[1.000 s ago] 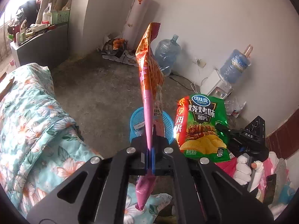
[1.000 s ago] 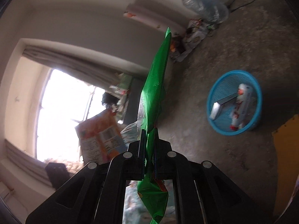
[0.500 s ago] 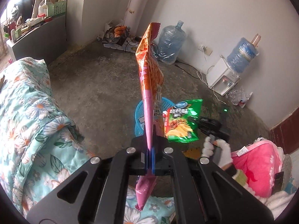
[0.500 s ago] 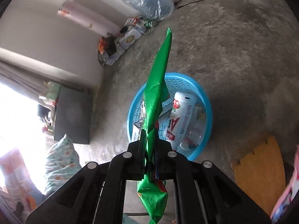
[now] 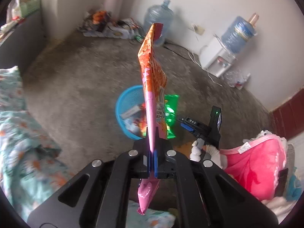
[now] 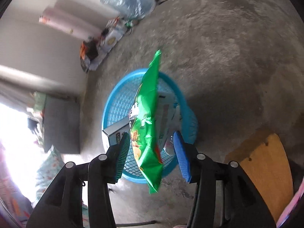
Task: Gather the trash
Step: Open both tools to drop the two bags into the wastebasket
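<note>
So the right tool (image 6: 152, 150) is spread wide, green chip bag (image 6: 148, 117) loose between its 2 pads, probably touching neither, right over the blue basket (image 6: 114, 102). Left tool (image 5: 152, 157) is clamped on the orange snack bag (image 5: 152, 76).

I'm seeing a bare concrete floor (image 5: 79, 79) running back to a white wall. A water dispenser (image 5: 218, 60) is standing against that wall, carrying a blue jug (image 5: 238, 33), and a second large water bottle (image 5: 158, 19) is sitting on the floor further along. A heap of clutter (image 5: 106, 25) is lying in the corner. A floral quilt (image 5: 22, 133) is filling my left edge, a pink blanket (image 5: 256, 161) is bunching at my right, and a yellowish wooden board (image 6: 266, 167) is lying on the floor.
</note>
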A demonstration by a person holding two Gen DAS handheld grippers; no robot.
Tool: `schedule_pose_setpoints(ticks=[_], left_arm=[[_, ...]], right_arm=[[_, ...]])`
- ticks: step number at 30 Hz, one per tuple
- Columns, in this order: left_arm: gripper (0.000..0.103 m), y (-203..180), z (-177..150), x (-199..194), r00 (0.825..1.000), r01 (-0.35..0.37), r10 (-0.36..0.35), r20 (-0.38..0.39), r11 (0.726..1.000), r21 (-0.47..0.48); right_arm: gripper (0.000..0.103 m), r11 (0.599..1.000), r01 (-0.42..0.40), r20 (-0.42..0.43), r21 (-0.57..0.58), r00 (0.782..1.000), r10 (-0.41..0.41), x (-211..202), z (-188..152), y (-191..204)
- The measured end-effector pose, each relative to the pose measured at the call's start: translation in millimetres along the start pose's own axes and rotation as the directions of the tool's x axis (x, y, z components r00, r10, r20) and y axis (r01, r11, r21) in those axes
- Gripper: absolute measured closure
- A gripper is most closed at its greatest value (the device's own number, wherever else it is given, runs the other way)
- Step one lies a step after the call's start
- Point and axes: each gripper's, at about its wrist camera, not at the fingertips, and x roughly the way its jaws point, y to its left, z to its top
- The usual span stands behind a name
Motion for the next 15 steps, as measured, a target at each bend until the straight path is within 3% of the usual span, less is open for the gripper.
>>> schedule_pose_setpoints(ticks=[3,5,8,10,12,14,15], left_arm=[[0.102,-10,16,41,0.996,0.059,-0.060,-0.070,0.998,-0.021],[0.102,-19,26,67,0.995,0.034,-0.034,-0.090,0.999,0.001],[0.102,-37,37,107,0.990,-0.073,0.083,-0.112,0.993,0.093],[0.102,-52,40,137,0.978,-0.152,0.174,-0.119,0.974,0.170],[0.102,-63,41,164,0.961,-0.219,0.252,-0.116,0.946,0.240],[0.101,-73,42,193,0.933,-0.299,0.346,-0.102,0.900,0.316],[0.095,-75,42,209,0.918,-0.331,0.383,-0.102,0.883,0.333]], right_arm=[[0.056,0.999,-0.029,0.013,0.030,1.000,0.029,-10,-3,-12],[0.056,1.000,-0.022,0.016,0.019,1.000,0.021,-15,0,-14],[0.056,0.997,-0.047,0.014,0.060,0.999,0.047,-18,4,-21],[0.056,0.993,-0.073,0.008,0.091,0.997,0.072,-17,6,-26],[0.056,0.993,-0.074,0.005,0.088,0.997,0.074,-15,5,-26],[0.056,0.993,-0.079,-0.009,0.086,0.997,0.080,-10,2,-26],[0.056,0.993,-0.082,-0.016,0.091,0.996,0.083,-8,0,-27]])
